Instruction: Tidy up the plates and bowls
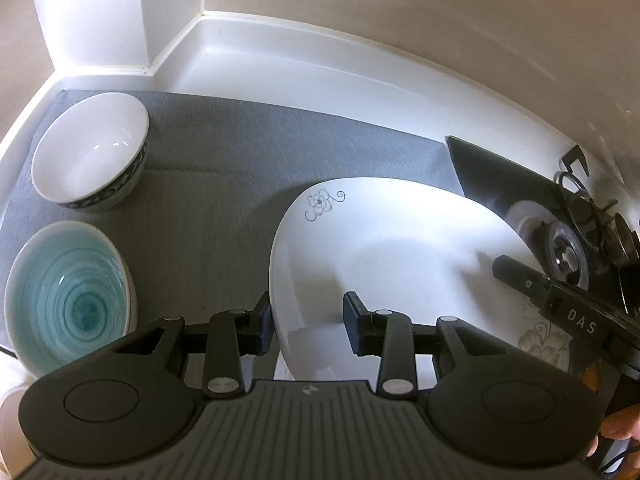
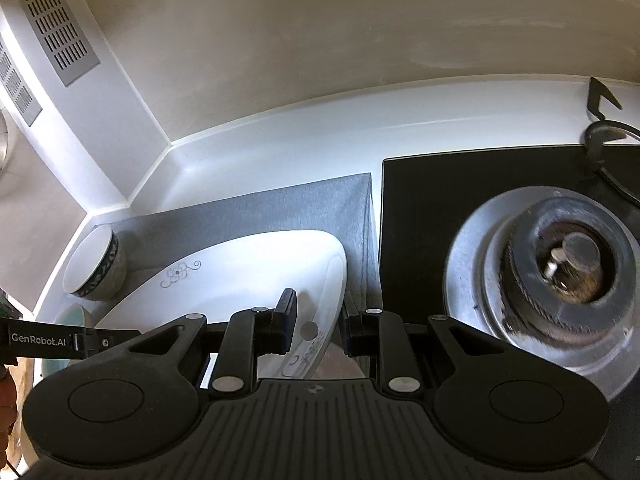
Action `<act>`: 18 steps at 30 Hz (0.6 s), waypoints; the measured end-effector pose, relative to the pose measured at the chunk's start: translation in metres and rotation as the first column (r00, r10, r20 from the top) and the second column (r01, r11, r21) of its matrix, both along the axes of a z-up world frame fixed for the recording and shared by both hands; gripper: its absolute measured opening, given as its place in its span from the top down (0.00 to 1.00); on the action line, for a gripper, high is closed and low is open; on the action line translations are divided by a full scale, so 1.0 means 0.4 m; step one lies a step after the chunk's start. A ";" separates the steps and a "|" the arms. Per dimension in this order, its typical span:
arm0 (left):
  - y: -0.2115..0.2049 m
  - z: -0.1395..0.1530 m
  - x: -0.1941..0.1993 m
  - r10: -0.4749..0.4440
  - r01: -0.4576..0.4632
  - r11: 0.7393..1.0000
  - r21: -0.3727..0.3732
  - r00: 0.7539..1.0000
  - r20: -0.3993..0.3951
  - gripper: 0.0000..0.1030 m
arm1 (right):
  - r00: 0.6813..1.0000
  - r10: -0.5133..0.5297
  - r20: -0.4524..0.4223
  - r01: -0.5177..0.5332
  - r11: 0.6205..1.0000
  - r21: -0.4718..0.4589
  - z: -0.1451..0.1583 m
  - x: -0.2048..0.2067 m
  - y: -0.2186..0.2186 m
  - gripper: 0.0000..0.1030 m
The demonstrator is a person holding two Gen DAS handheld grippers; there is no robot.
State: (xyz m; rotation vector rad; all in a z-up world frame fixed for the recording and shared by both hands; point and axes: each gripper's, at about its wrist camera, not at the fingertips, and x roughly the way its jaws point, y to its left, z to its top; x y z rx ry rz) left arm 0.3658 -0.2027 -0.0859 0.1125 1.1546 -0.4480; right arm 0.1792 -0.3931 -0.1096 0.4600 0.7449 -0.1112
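Here, both claws straddle the plate (image 1: 392,248) rim — left (image 1: 310,322), right (image 2: 318,322).

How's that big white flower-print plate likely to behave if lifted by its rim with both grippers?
The white flower-print plate looks glazed and glossy, so probably slippery in the pads. It is wide and looks ceramic, so likely heavy and rigid, fragile if dropped. Left gripper and right gripper straddle opposite rim edges; an uneven lift may tilt it.
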 end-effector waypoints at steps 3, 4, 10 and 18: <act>-0.003 -0.013 -0.005 -0.007 0.007 1.000 -0.001 1.000 0.005 0.61 | 1.000 -0.004 0.007 0.004 1.000 -0.002 -0.005 -0.006 0.002 0.76; -0.004 -0.014 -0.006 -0.011 0.011 1.000 -0.001 1.000 0.009 0.61 | 1.000 -0.006 0.010 0.006 1.000 -0.002 -0.006 -0.008 0.002 0.76; -0.008 -0.019 -0.003 -0.032 0.032 0.999 0.000 0.999 0.016 0.61 | 1.000 -0.016 0.022 0.016 1.000 -0.001 -0.016 -0.014 0.010 0.76; -0.016 -0.047 0.014 -0.050 0.050 0.999 0.013 0.999 0.011 0.61 | 0.999 -0.027 0.021 0.027 1.000 0.014 -0.049 -0.009 0.022 0.76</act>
